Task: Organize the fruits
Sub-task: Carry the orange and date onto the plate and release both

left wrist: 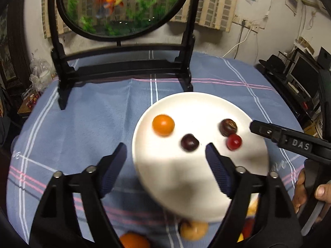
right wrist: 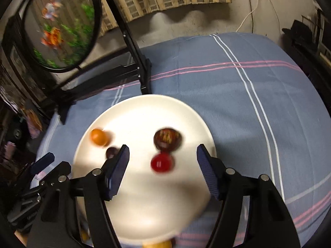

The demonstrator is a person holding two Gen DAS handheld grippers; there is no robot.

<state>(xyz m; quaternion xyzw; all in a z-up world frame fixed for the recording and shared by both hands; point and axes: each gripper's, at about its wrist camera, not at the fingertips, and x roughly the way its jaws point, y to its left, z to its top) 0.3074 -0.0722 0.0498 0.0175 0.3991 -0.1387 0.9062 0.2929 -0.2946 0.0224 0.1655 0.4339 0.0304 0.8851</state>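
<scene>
Blue striped cloth [left wrist: 99, 111] carries my round white plate [left wrist: 186, 186]. Both tongs gape empty: left gripper [left wrist: 166, 155] just below the dark cherry [left wrist: 189, 142], right gripper [right wrist: 163, 155] straddling the small red fruit [right wrist: 161, 162].

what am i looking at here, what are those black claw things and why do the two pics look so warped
There is no robot. A person holds a two-finger gripper in each hand, each with a fisheye camera looking along its fingers, which causes the warping. One picture is from the left gripper, the other from the right gripper. Both stand open and hold nothing.

Below them a white plate lies on a blue striped cloth. On it sit a small orange fruit, a dark cherry-like fruit, a brown mottled fruit and a red fruit. More fruit lies near the plate's closer edge, blurred. Behind stands a round fish picture in a black frame.
</scene>
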